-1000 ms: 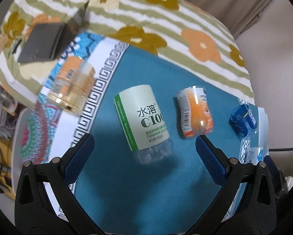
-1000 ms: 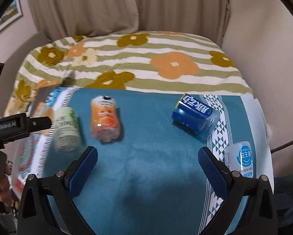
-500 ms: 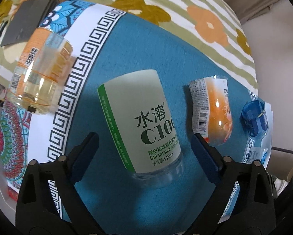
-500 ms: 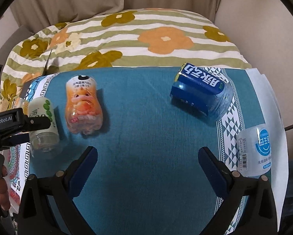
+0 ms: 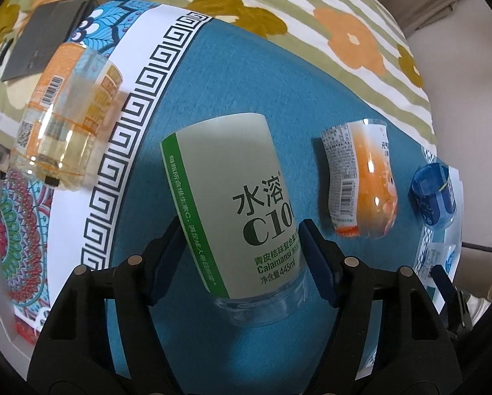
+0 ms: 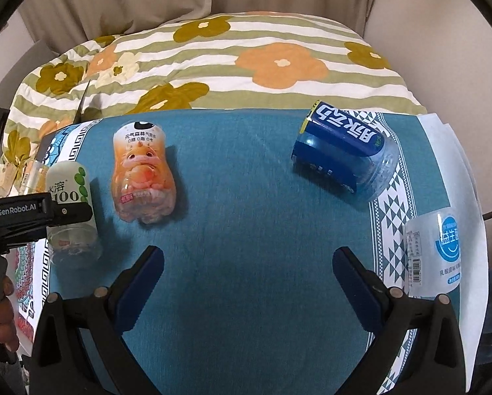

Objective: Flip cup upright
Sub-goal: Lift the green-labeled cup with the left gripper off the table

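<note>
A pale green cup (image 5: 232, 197) cut from a "C100" bottle lies on its side on the blue cloth (image 5: 246, 75). My left gripper (image 5: 242, 253) is shut on it, one blue pad on each side near its clear base. The cup also shows in the right wrist view (image 6: 69, 204), with the left gripper's black body across it. My right gripper (image 6: 247, 275) is open and empty above bare blue cloth (image 6: 246, 230) in the middle.
Other cups lie on their sides: an orange one (image 6: 142, 174), a dark blue one (image 6: 344, 158), a clear white-labelled one (image 6: 435, 250) at the right edge, a yellow-orange one (image 5: 64, 115) at the left. A flowered striped quilt (image 6: 246, 59) lies behind.
My left gripper moved forward over the green cup and shut on it near its base. My right gripper stayed open and nearly still.
</note>
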